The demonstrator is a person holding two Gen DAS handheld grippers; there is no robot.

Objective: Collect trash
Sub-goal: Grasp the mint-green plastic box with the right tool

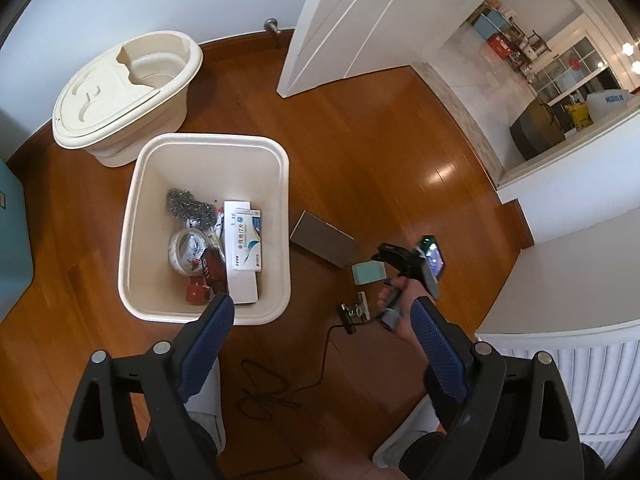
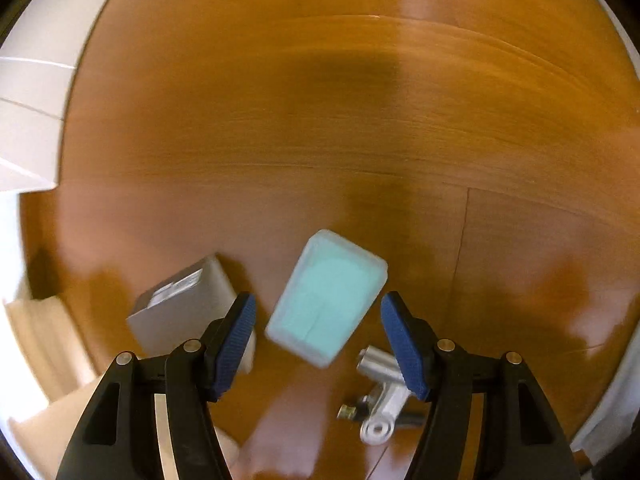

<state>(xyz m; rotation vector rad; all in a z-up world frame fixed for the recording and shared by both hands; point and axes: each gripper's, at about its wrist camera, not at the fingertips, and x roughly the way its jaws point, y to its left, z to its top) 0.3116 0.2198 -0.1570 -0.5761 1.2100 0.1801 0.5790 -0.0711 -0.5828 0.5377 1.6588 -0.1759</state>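
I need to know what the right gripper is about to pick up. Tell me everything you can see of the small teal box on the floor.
The teal box is a small rectangular block with rounded corners, a pale, frosted-looking shell around a mint-green face, perhaps plastic. It lies flat on the wooden floor, skewed relative to the right gripper, whose open blue pads flank it without touching. A grey carton lies apart on one side, a metal bracket near its other corner. Blur hides any print.

Grey box (image 2: 184,308) — metal bracket (image 2: 382,396) flanking
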